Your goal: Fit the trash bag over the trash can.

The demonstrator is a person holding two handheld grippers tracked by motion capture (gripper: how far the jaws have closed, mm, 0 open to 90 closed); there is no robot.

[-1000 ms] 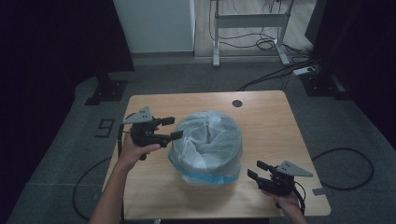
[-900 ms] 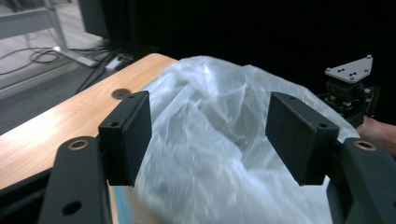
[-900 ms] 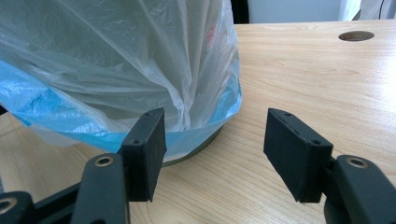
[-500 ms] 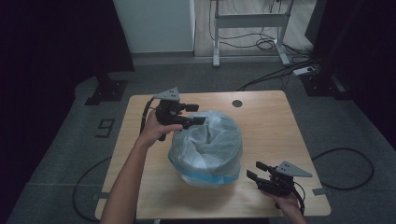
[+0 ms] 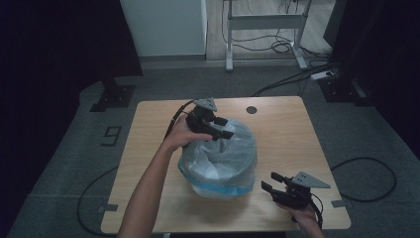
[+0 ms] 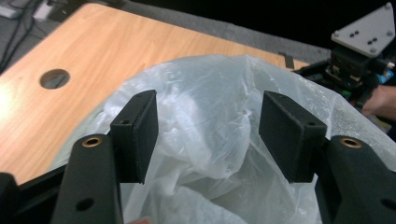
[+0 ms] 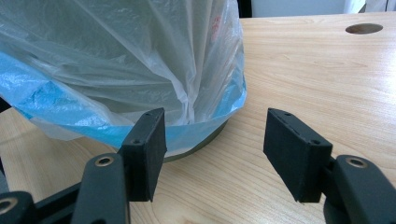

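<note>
A round bin lined with a clear plastic bag (image 5: 218, 158) stands mid-table; a blue band of film (image 5: 218, 187) wraps its lower part. My left gripper (image 5: 225, 128) hovers over the bag's far rim. Its jaws have just been closing a little but remain apart. In the left gripper view the crumpled bag (image 6: 210, 93) lies in the gap of that gripper (image 6: 208, 135), with neither pad pressing on it. My right gripper (image 5: 270, 181) rests open near the table's front right. In the right gripper view it (image 7: 215, 144) faces the bag (image 7: 116, 60) and the bin's dark base (image 7: 212, 135).
The wooden table (image 5: 287, 129) has a round cable hole (image 5: 251, 109) at its far edge. Bare wood lies right and left of the bin. Cables and a desk frame (image 5: 267, 20) stand on the floor beyond. The right gripper (image 6: 359, 56) shows far off in the left gripper view.
The left hand has carried its gripper from the bag's left side around to its far rim. The right gripper has kept still.
</note>
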